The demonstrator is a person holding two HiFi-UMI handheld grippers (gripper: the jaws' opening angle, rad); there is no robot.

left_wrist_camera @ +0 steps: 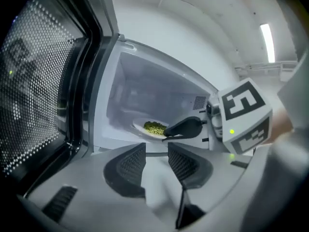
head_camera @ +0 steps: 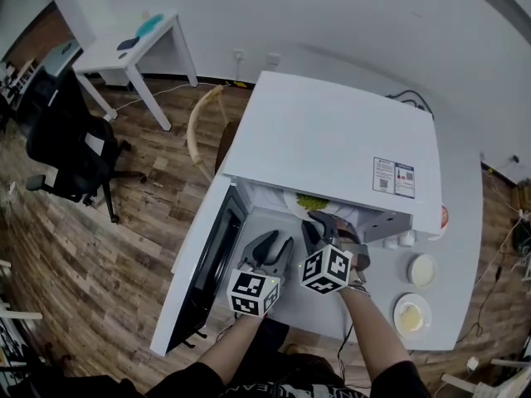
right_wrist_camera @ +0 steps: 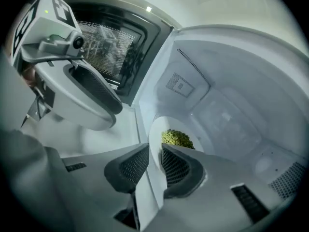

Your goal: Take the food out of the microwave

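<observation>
The white microwave point(head_camera: 332, 139) stands with its door point(head_camera: 207, 264) swung open to the left. Inside lies a white plate point(right_wrist_camera: 155, 132) with a heap of green food point(right_wrist_camera: 177, 138); the food point(left_wrist_camera: 154, 127) shows in the left gripper view too. My right gripper point(right_wrist_camera: 155, 163) reaches into the cavity, and the plate's near rim sits between its pads, which close on it. My left gripper point(left_wrist_camera: 157, 161) hangs in front of the opening, open, with nothing between its jaws. In the head view the left gripper point(head_camera: 270, 247) is beside the right gripper point(head_camera: 328, 222).
Two small round dishes point(head_camera: 421, 269) point(head_camera: 411, 313) sit on the white counter right of the microwave. The open door fills the space at the left. An office chair point(head_camera: 70, 148), a white desk point(head_camera: 133, 44) and a wooden chair point(head_camera: 207, 127) stand on the floor beyond.
</observation>
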